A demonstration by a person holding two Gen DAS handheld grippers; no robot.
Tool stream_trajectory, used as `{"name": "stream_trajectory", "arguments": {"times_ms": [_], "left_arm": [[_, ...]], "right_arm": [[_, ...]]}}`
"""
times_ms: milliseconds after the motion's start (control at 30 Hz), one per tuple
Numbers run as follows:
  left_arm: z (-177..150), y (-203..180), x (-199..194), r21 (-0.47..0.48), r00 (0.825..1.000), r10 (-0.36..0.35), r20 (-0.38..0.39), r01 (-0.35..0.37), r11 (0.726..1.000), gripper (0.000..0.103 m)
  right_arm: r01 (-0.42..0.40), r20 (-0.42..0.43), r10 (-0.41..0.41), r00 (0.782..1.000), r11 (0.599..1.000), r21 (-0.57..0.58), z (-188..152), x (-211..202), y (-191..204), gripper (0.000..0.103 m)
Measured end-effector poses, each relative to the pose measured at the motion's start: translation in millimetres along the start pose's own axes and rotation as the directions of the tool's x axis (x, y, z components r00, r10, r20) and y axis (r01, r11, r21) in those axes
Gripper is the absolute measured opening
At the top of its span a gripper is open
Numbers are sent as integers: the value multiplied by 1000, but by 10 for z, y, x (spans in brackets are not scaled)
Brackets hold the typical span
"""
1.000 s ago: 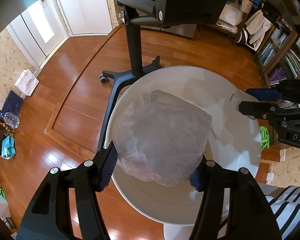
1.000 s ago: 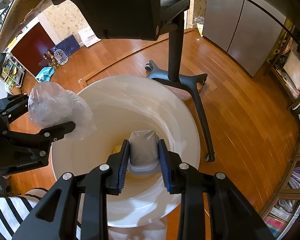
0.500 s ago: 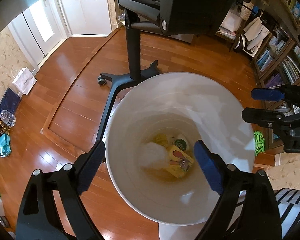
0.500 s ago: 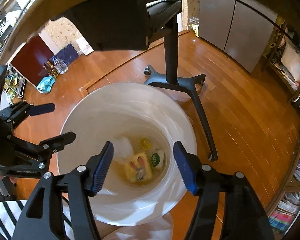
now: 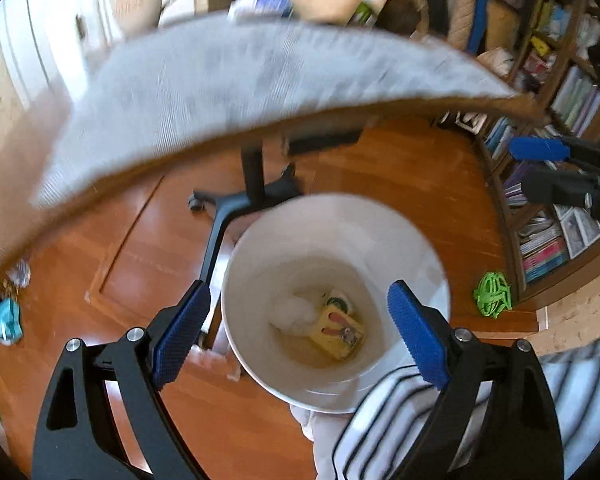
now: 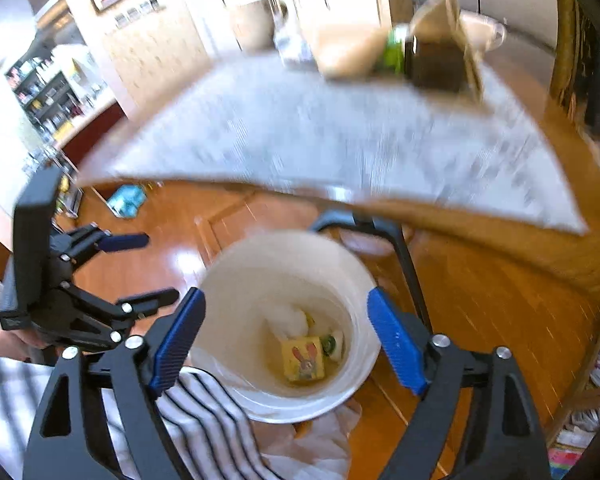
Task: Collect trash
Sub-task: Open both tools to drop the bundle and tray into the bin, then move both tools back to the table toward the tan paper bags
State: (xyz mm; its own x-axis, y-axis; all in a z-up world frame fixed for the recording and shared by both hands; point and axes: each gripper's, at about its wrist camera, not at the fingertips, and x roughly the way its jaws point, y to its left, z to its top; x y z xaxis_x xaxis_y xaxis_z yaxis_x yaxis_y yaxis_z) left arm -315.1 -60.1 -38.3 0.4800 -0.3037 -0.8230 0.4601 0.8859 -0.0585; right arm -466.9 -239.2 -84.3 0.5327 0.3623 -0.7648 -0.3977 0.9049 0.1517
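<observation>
trash lies in white bucket (image 5: 428, 256)

1. Left wrist cam sits just behind the left gripper (image 5: 298, 324), tilted steeply down at the white bin (image 5: 432, 280) on the wood floor (image 5: 412, 168), table edge (image 5: 220, 92) filling the top.
2. Right wrist cam, same deal behind the right gripper (image 6: 286, 334), looking down into the bin (image 6: 356, 280) from the other side.
3. Both share the bin, the table (image 6: 340, 136), and each catches the other gripper at the frame edge.
</observation>
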Motion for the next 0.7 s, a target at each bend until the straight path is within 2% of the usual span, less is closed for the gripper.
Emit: {"name": "stream_trajectory", "arguments": {"times_ms": [100,133,200,267,333,400,533,633,700], "left_arm": [[163,-45,-268,2,997,-15,72,15,1000,96],[215,-50,-342,-2,995,-15,100,16,1000,100],[363,-59,-507,-6,984,-19,175,20,1000,101],[511,-69,-615,-9,975,-40,220,43,999,101],[648,-65,-653,-7,968,-25,251,28,1000,101],[793,-69,-611,2,960,25,278,-27,1000,101],[1100,-87,-454,-3,945,102,310,-107,994,101],[1352,-63,-303,-3,944,86,318,-90,996,101],[1502,-32,-206,-6,947,73,314,-75,997,101]], "right_arm": [[40,94,-41,995,999,8,172,-237,-46,89],[76,134,-78,988,997,20,262,-297,-91,93],[139,206,-146,968,989,48,403,-369,-182,98],[183,233,-195,953,980,73,515,-367,-301,99],[206,240,-222,945,975,89,636,-324,-435,99],[221,238,-242,941,969,112,774,-238,-584,99],[199,211,-227,951,969,148,959,68,-780,99],[221,177,-242,954,966,131,1067,289,-855,94],[219,152,-236,960,968,118,1098,400,-893,86]]}}
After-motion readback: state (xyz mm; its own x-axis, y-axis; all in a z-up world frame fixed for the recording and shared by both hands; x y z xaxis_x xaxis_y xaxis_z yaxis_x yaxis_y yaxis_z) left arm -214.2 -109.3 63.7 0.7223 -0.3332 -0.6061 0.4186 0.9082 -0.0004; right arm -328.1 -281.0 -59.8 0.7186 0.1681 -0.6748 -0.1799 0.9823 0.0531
